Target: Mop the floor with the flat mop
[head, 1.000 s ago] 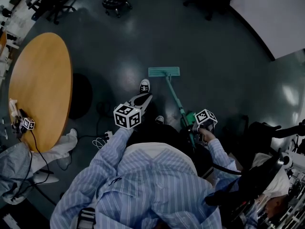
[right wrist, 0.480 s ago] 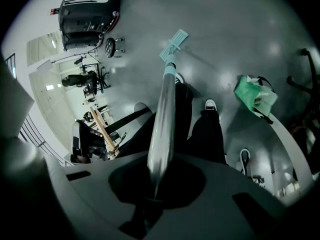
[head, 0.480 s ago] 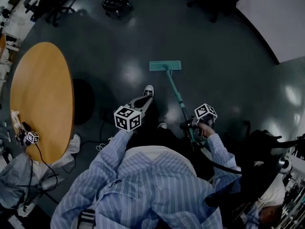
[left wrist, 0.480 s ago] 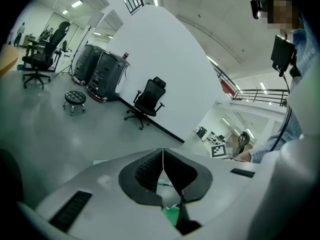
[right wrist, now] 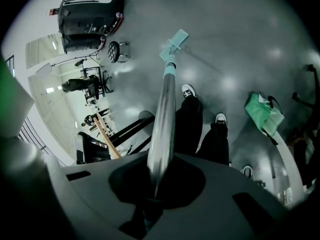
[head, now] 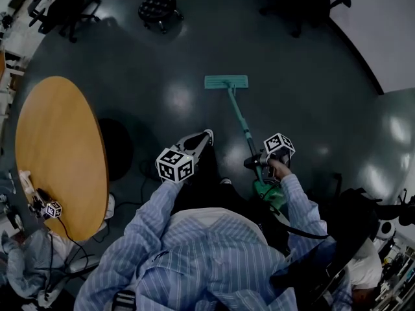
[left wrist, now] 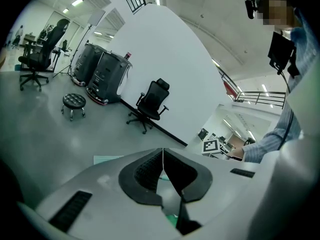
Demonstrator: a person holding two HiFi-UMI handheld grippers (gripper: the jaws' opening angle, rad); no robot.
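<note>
As the right gripper [head: 258, 165] clamps the flat mop [head: 237, 116] by its handle, the shaft runs up-frame to the mop head [head: 226, 81], flat on the floor [head: 311, 76]; the left gripper [head: 202, 138], jaws pressed together on nothing, hangs just left.

The head camera sits high and looks almost straight down at the dark grey shiny floor [head: 305, 76]. The camera on the left gripper [head: 198, 141] looks out flat across the room to a white wall [left wrist: 165, 59]. The camera on the right gripper [head: 254, 164] looks closely down the silver mop pole [right wrist: 162, 129]. All three see the teal flat mop head [head: 226, 81] and the round black stool [head: 157, 6].
</note>
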